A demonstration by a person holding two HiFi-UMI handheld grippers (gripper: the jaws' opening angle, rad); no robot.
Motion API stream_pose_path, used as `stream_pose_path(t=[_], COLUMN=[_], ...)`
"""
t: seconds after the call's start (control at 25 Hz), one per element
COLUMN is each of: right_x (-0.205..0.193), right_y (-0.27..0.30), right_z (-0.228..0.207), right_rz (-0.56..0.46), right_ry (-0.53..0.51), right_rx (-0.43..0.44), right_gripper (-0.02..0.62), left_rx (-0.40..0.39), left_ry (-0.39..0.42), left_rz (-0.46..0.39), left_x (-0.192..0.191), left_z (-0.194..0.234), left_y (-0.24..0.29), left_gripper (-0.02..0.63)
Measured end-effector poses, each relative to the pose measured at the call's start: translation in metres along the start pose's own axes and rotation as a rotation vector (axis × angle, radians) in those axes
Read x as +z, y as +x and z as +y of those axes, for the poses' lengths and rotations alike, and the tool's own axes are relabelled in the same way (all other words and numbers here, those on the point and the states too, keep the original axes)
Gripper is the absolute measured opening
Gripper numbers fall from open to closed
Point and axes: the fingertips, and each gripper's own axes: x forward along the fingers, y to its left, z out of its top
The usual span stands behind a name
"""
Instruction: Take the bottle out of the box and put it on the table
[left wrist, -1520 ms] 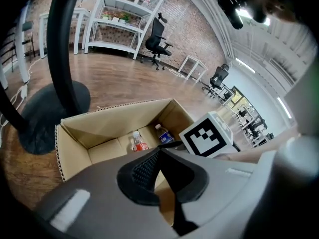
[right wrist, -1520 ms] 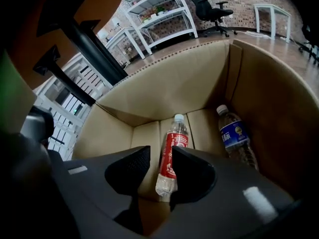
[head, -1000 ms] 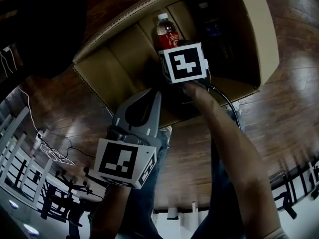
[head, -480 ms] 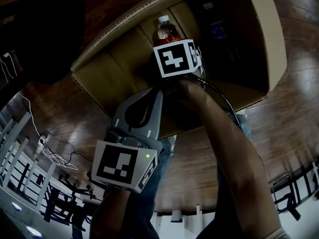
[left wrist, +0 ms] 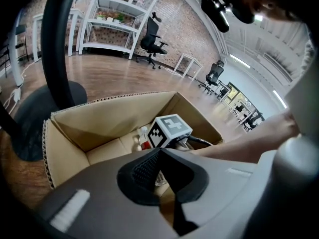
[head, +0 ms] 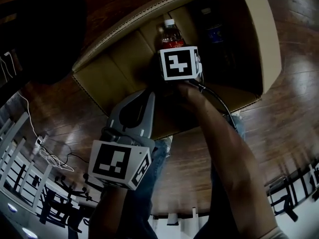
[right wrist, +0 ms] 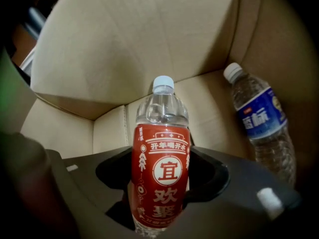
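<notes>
While the red-label bottle [right wrist: 160, 133] stands upright on the bottom of the box [head: 124, 59], close to one of its inner walls, the right gripper [right wrist: 159, 183] reaches down into the box with its jaws spread on either side of that bottle. They have just been closing in and sit near its sides without clamping it. At the box's near rim, the left gripper [left wrist: 159, 156] hovers with its jaws pressed together on nothing. A blue-label bottle [right wrist: 261, 118] leans inside the box, apart from the red one.
</notes>
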Motion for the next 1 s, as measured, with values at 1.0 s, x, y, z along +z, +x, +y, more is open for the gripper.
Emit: stream_pose_path(t=[1.0], right_x=[0.067], right_y=[-0.253], right_z=[0.036], right_rz=[-0.289], right_ry=[-0.08], right_rx=[0.108], right_gripper=[0.298], left_rx=[0.083], left_ry=[-0.137], left_rz=[-0.1], left_x=[0.119], left_z=[-0.079], left_y=[-0.1], left_gripper=[-0.003])
